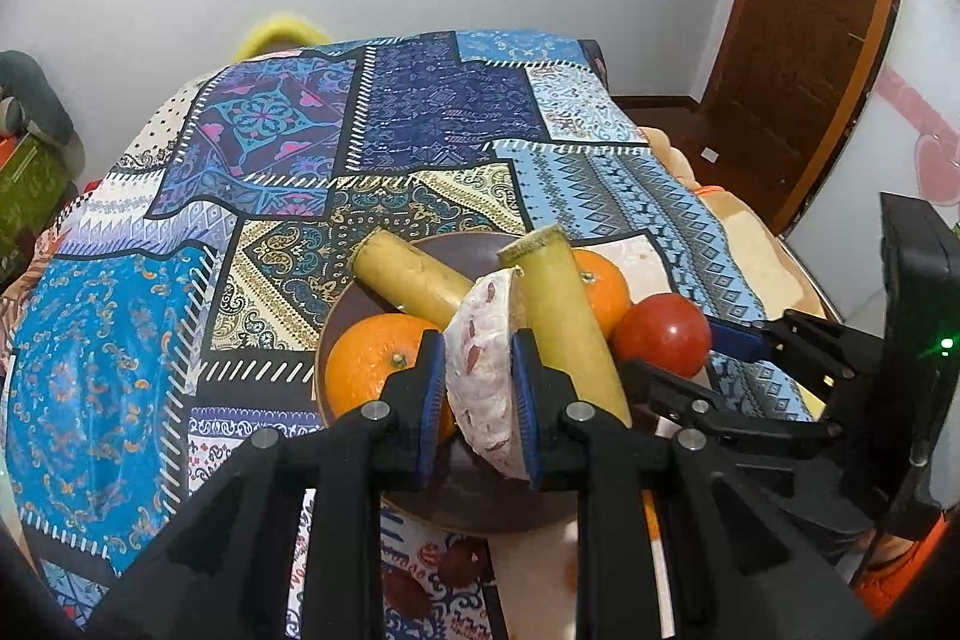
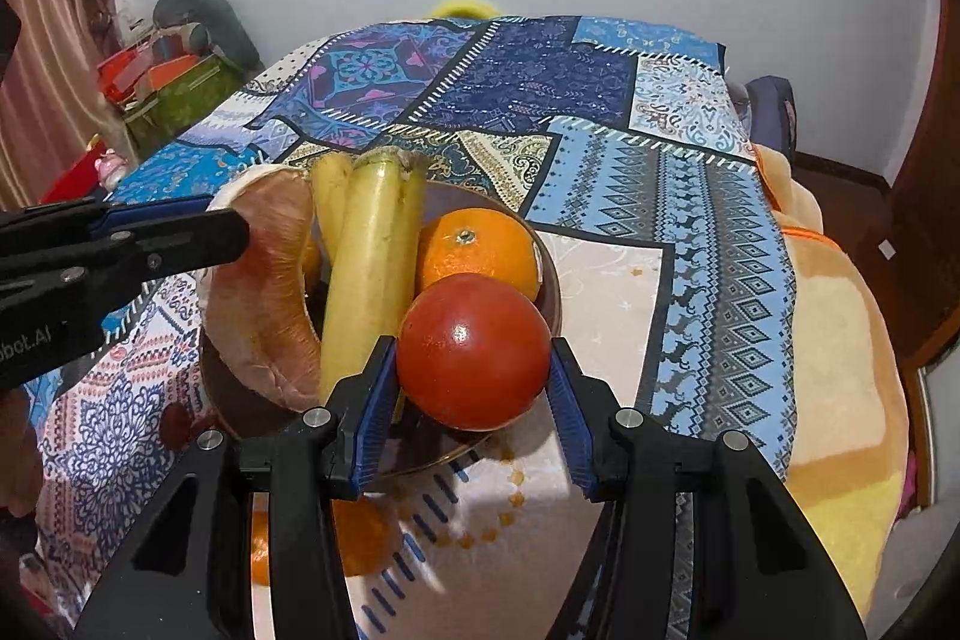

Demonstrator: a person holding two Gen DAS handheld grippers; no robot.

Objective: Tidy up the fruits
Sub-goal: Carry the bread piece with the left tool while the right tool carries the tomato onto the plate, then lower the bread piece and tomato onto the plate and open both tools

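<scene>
A brown bowl on the patterned cloth holds two yellow-green banana pieces, two oranges and a red tomato. My left gripper is shut on a pinkish pomelo wedge and holds it over the bowl. In the right wrist view, my right gripper has its pads against both sides of the tomato at the bowl's near rim. The pomelo wedge, bananas and one orange show behind it.
Another orange lies on the patchwork cloth under the right gripper. An orange-yellow blanket hangs off the table's right side. A wooden door stands at right. Boxes and clutter sit at far left.
</scene>
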